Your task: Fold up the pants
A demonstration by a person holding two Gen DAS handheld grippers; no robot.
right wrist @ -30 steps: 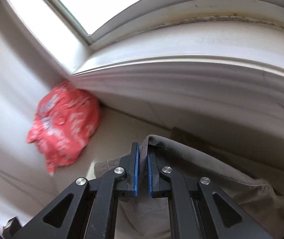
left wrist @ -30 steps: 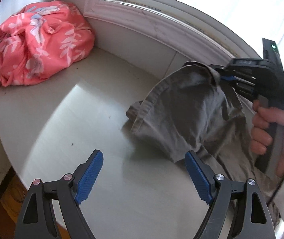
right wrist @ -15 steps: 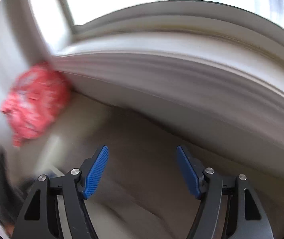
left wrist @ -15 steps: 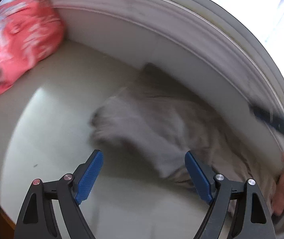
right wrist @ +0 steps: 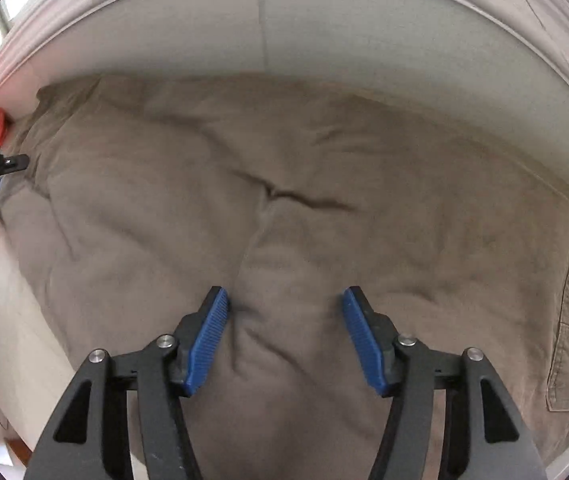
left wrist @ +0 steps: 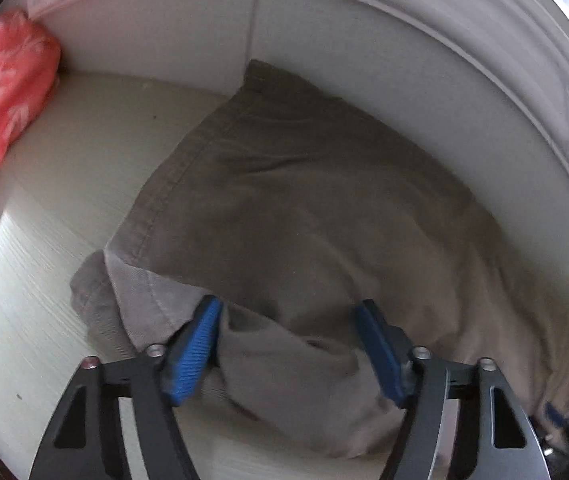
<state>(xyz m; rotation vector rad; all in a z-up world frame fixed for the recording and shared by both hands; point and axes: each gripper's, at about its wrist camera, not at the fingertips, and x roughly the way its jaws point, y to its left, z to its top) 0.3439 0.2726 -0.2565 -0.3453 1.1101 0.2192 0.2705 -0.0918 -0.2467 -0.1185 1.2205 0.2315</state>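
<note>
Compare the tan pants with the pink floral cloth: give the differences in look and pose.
The tan pants are plain khaki with stitched seams; the pink floral cloth is coral with pale leaves. The pants lie spread across the white ledge along the wall; the cloth is bunched in the corner. Both rest on the ledge.

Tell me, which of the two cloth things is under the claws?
The grey-brown pants, spread along the wall beneath both closing claws. The pink flowery cloth sits bunched in the far corner.

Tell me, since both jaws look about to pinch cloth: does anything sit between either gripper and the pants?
Nothing visible does. The left gripper and right gripper each hang right over the brown pants, jaws closing with only cloth between them. The pink floral bundle lies off in the corner, apart.
</note>
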